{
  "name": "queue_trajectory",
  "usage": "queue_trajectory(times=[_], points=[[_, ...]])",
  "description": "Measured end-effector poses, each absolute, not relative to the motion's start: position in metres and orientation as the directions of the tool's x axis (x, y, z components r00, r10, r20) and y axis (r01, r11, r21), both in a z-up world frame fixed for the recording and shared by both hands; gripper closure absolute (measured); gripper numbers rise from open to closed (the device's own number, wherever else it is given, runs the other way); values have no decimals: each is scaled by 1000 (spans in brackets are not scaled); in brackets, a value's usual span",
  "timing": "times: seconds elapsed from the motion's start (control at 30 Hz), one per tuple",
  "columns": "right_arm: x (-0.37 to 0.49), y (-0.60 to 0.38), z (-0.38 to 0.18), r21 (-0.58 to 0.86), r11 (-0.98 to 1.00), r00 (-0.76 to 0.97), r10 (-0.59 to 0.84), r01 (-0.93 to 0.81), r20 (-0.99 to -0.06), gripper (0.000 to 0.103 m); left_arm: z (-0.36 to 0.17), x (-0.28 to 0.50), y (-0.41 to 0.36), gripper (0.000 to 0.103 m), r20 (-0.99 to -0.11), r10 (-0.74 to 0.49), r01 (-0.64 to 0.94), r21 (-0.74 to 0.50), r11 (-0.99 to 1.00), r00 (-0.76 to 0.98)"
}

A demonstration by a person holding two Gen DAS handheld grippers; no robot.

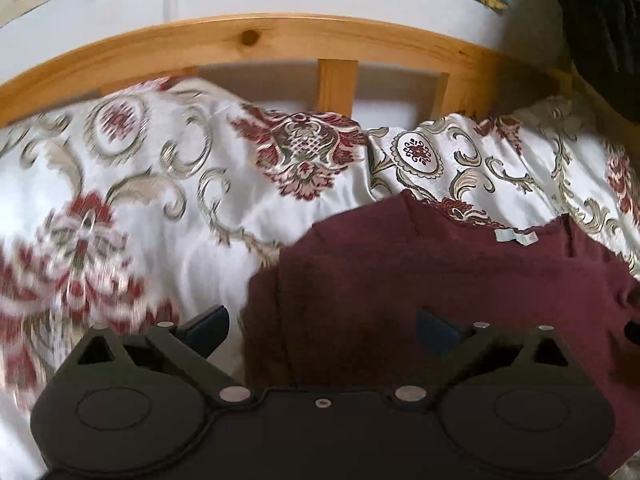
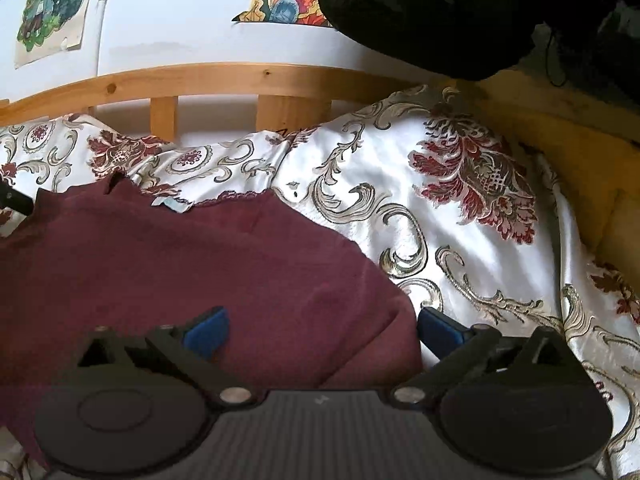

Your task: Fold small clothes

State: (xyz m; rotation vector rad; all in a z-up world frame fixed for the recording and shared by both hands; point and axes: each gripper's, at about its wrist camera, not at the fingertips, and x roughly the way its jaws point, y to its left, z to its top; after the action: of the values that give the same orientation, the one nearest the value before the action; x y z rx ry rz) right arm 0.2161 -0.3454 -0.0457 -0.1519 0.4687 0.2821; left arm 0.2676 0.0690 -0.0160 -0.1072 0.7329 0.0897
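A maroon top (image 1: 420,280) lies spread on the patterned bed cover, its neckline with a pale label (image 1: 516,237) at the far side. My left gripper (image 1: 322,326) stands open over the garment's left edge; one pad is over the cover, the other over the cloth, and neither presses on it. In the right wrist view the same maroon top (image 2: 180,264) fills the lower left. My right gripper (image 2: 322,328) is open astride the garment's right edge, with cloth lying between the blue pads (image 2: 208,330) but not pinched.
The white bed cover (image 2: 460,240) with red and gold floral pattern spreads all around. A wooden headboard rail (image 1: 260,44) runs along the far side, against a white wall with colourful pictures (image 2: 52,4). A dark mass (image 2: 440,12) hangs at the upper right; a yellow cushion (image 2: 580,152) lies beside it.
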Motion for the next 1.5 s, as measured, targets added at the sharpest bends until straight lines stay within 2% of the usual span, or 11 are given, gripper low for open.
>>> queue_trajectory(times=[0.1,0.23,0.4,0.47,0.6,0.63,0.73,1.1,1.17,1.23,1.5], points=[[210,-348,-44,-52,957,878,238,-284,-416,2,-23,238,61,1,-626,58,-159,-107,981,778],[206,-349,-39,-7,955,894,276,-298,-354,21,-33,200,50,1,-565,126,-232,-119,965,816],[216,-344,-47,-19,951,856,269,-309,-442,34,-47,183,45,1,-622,113,-237,-121,964,775],[223,-346,-54,9,955,824,259,-295,-504,45,-52,183,44,1,-653,124,-257,-111,960,747],[229,-361,-61,151,954,788,299,-259,-538,91,-60,180,48,1,-686,118,-292,-142,946,718],[228,-363,-59,168,952,790,306,-256,-531,97,-60,179,50,1,-689,111,-298,-158,942,716],[216,-367,-49,149,958,823,288,-247,-489,98,-59,177,55,1,-694,99,-314,-190,930,713],[209,-360,-57,72,974,807,218,-215,-549,94,-61,165,68,1,-715,102,-377,-237,895,692],[207,-358,-56,52,976,816,206,-211,-541,85,-61,165,68,1,-718,101,-372,-231,899,689],[204,-354,-54,17,977,828,188,-211,-528,62,-61,165,67,1,-720,101,-368,-224,902,687],[184,-323,-44,-137,944,879,220,-302,-424,9,-61,165,67,1,-719,101,-363,-219,906,687]])
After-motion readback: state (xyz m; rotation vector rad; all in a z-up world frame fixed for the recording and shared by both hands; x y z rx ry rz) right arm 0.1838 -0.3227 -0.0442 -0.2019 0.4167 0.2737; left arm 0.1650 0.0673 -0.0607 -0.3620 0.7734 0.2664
